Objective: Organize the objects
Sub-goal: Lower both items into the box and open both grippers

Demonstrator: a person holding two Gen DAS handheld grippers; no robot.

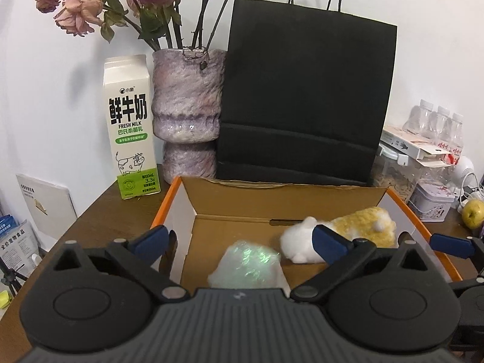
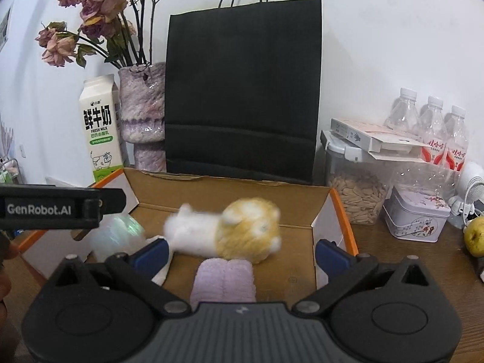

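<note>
An open cardboard box (image 1: 287,199) with orange edges sits on the wooden table; it also shows in the right wrist view (image 2: 230,190). Inside lie a yellow-and-white plush toy (image 1: 357,227) (image 2: 242,230), blurred in the right wrist view, an iridescent wrapped bundle (image 1: 251,263) (image 2: 118,236) and a folded lilac towel (image 2: 224,281). My left gripper (image 1: 239,242) is open above the box's near left part, over the bundle. My right gripper (image 2: 242,254) is open above the box's near edge, with the plush just ahead of its fingertips. The left gripper's body (image 2: 51,208) shows at the left of the right wrist view.
Behind the box stand a black paper bag (image 1: 305,96), a purple vase of dried roses (image 1: 187,115) and a milk carton (image 1: 130,133). To the right are a seed jar (image 2: 357,187), a tin (image 2: 417,217), water bottles (image 2: 429,127) and a green apple (image 2: 475,236).
</note>
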